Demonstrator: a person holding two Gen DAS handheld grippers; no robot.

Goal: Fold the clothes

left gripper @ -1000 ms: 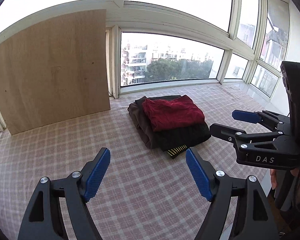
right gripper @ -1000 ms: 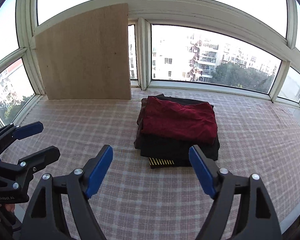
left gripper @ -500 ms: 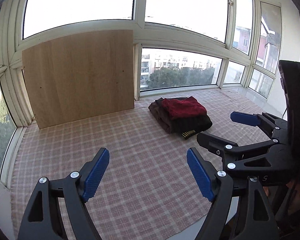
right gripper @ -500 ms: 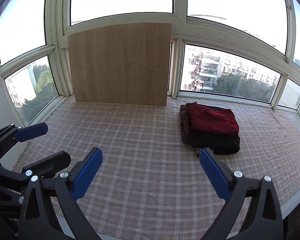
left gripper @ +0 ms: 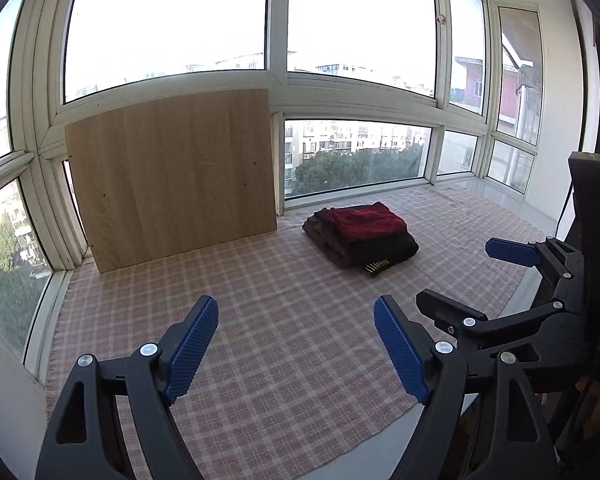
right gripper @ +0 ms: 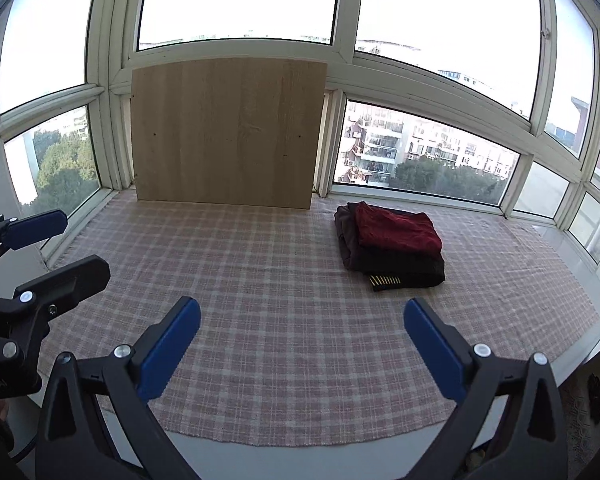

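Note:
A neat stack of folded clothes lies at the far right of the checked cloth: a red garment on top, dark brown and black ones below, a black piece with yellow stripes poking out at the front. My left gripper hangs open and empty well short of the stack. My right gripper is open and empty too, back near the cloth's front edge. Each gripper shows in the other's view: the right gripper, the left gripper.
A pink checked cloth covers the window ledge. A wooden board leans upright against the window at the back left. Window frames ring the ledge on three sides. The cloth's front edge drops off below my grippers.
Both grippers have pulled back and up from the stack, which now looks small and far off to the right. Both stay open. The stack has not moved.

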